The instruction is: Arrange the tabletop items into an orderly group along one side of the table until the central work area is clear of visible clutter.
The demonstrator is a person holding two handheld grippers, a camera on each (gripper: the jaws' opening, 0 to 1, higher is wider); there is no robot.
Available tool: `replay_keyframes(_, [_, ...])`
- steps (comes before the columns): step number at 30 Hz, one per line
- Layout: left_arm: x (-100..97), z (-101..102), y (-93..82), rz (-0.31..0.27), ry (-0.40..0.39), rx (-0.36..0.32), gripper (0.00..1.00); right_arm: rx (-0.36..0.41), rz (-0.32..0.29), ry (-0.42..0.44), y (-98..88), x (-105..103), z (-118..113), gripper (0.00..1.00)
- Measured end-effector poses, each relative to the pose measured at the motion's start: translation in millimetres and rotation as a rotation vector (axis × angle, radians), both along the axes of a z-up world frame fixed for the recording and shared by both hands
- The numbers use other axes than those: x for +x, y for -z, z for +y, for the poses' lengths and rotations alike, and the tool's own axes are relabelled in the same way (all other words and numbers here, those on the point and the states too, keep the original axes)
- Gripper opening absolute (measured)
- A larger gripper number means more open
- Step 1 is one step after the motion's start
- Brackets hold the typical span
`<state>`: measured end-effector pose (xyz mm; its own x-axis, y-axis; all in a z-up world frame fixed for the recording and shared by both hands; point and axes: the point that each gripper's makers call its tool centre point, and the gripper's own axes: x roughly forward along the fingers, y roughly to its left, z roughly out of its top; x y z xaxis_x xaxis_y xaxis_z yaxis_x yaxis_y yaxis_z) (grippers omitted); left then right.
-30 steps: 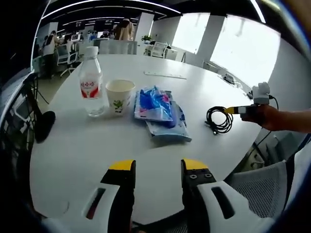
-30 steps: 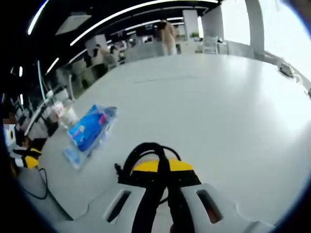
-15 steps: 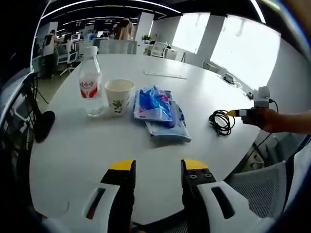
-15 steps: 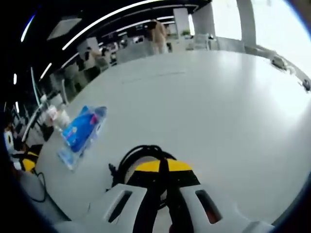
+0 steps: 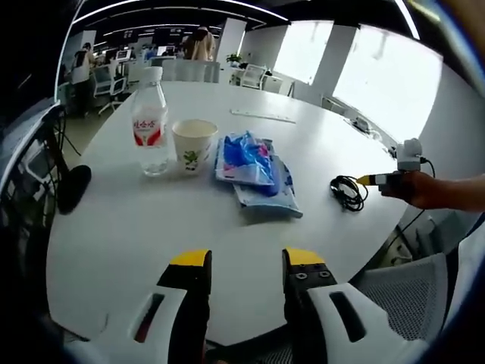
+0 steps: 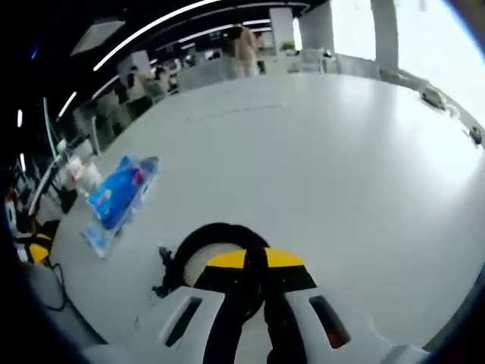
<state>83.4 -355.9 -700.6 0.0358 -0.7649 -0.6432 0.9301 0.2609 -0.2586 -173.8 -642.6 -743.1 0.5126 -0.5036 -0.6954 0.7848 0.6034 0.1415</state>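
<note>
Black cable [image 6: 198, 244] pinched in the right gripper [image 6: 256, 262], jaws closed, near the table [image 6: 341, 167] edge. Left gripper [image 5: 246, 262] hovers agape, empty. Next, probably: carry it beside the blue packets [image 5: 254, 168].

White table [image 5: 136, 235], bottle [image 5: 151, 121], cup [image 5: 193, 145], blue packets [image 5: 254, 168], cable [image 5: 347, 191]

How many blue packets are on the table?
2. The top blue packet lies beside the paper cup, resting partly on the bottom blue packet, which sticks out toward the black cable. Another could hide underneath.
</note>
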Motion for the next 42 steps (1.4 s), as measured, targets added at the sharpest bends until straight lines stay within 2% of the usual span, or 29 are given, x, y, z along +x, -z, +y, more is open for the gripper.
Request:
replay_keyframes(7, [-0.6,1.0,1.7,0.01,-0.015,-0.001,0.36,-0.004,0.011,-0.018,-2.7,1.3,0.9,0.1])
replay_keyframes(20, [-2.5,1.3,4.8,0.039,-0.047,-0.004,0.35,-0.025,0.005,-0.05,-12.1,14.4,-7.2,0.09])
replay_keyframes(34, [-2.7,0.4,6.0,0.063,-0.072,-0.009,0.35,-0.018,0.007,-0.075,-10.6,22.7,-5.6,0.08])
replay_keyframes(42, [-5.1,-2.1,7.6,0.091,-0.095,-0.015,0.34,-0.021,0.01,-0.125,-10.5,39.5,-2.0,0.08])
